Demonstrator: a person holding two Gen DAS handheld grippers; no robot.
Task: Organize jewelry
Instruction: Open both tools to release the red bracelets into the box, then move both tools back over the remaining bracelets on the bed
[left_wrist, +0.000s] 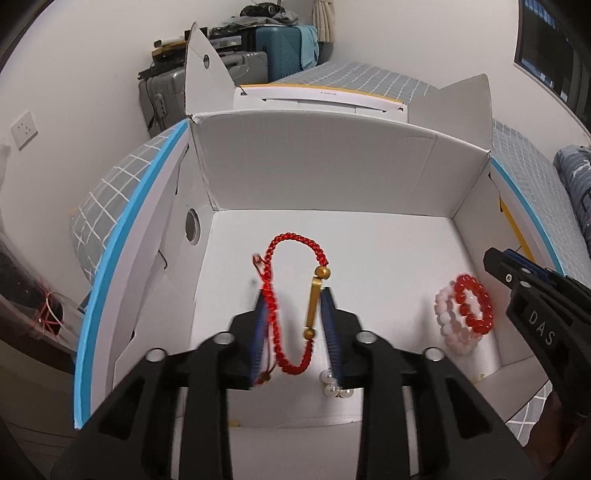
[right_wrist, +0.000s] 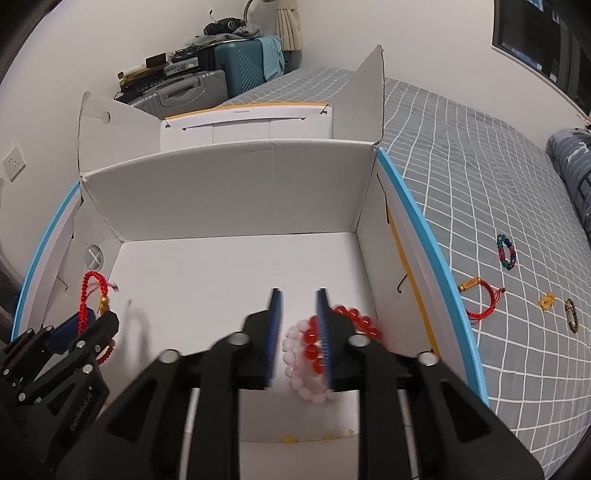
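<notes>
White box (left_wrist: 332, 177) on bed | both hand-held grippers parted | red cord bracelet (left_wrist: 291, 295) loose between left's pads | floor beyond bare

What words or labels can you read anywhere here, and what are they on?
"DAS": on the right gripper, its side plate.
"GenRobot.AI": on the left gripper, its black body.
Small print on the white box flap: too small to read.
</notes>
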